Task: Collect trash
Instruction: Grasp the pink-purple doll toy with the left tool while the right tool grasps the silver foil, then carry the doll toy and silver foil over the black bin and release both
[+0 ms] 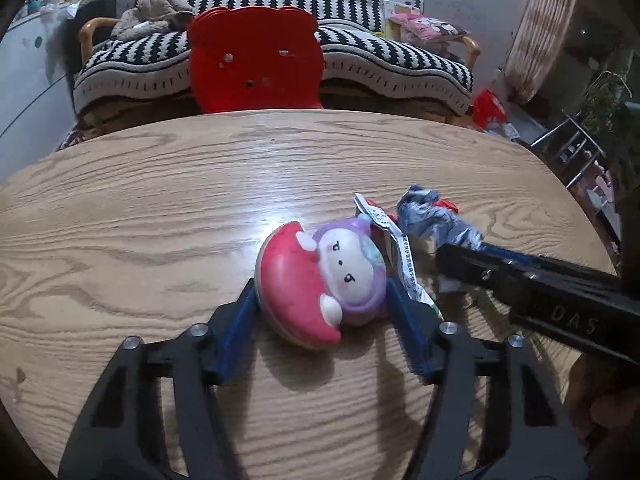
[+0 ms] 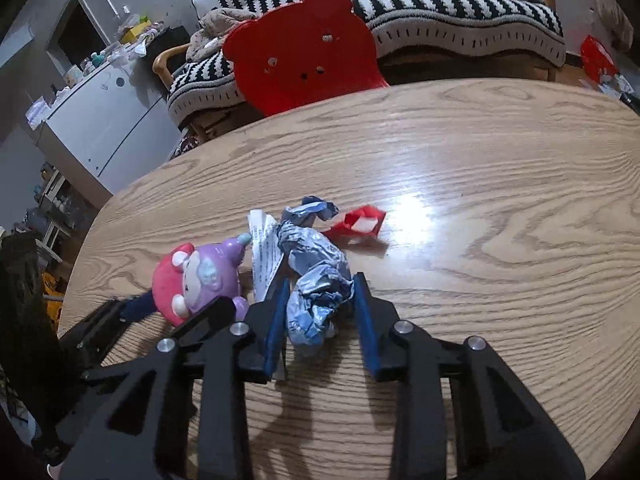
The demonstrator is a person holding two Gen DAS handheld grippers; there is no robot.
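As the left hand-held gripper point(image 1: 320, 300) grasped the toy point(image 1: 320, 284), the wrapper point(image 2: 316, 280) at its 3 o'clock, grasped by the right hand-held gripper point(image 2: 320, 308), could tear.

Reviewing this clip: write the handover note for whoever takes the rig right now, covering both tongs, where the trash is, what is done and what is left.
Left tongs: pads against both sides of the squishy mushroom toy, which sits on the wooden table.
Right tongs: pads against the crumpled blue-silver wrapper, also on the table.
Loose trash: white printed wrapper strip between toy and wrapper; red scrap just beyond them.
Done: nothing lifted yet. No bin in view.
Left: lift both, then collect the strip and red scrap.
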